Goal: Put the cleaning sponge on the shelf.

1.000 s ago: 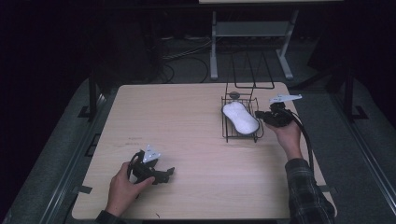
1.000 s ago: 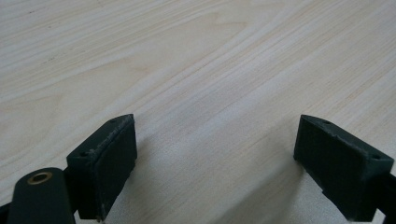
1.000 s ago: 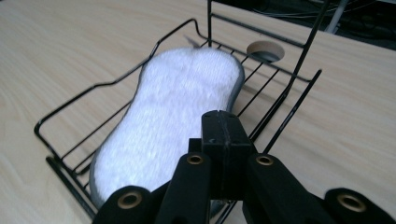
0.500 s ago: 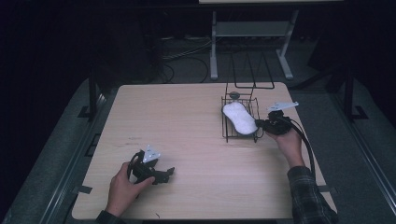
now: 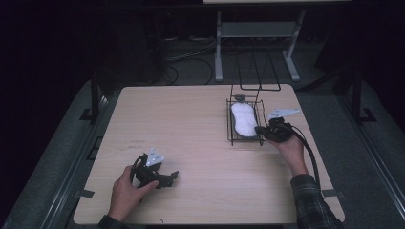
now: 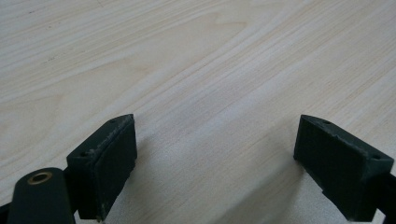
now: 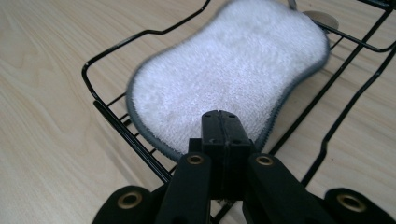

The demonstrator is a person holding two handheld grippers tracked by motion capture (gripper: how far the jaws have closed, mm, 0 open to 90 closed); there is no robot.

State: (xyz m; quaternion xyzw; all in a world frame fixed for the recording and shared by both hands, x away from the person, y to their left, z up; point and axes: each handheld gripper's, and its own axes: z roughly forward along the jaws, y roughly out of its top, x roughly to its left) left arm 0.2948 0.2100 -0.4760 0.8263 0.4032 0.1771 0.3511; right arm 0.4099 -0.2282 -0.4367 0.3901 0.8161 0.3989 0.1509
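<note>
Now that my right gripper (image 7: 219,122) has slid in from the rack's (image 5: 232,121) side, its jaws are pinched on the white sponge's (image 7: 229,74) edge, ready to lift; my left gripper (image 6: 215,154) rests wide open, empty, on the counter (image 5: 191,124).

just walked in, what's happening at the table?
A person works two handheld grippers. The right gripper has its jaws shut at the near edge of a white sponge lying in a black wire rack on the wooden table; whether it pinches anything is unclear. The left gripper rests open on bare wood.
</note>
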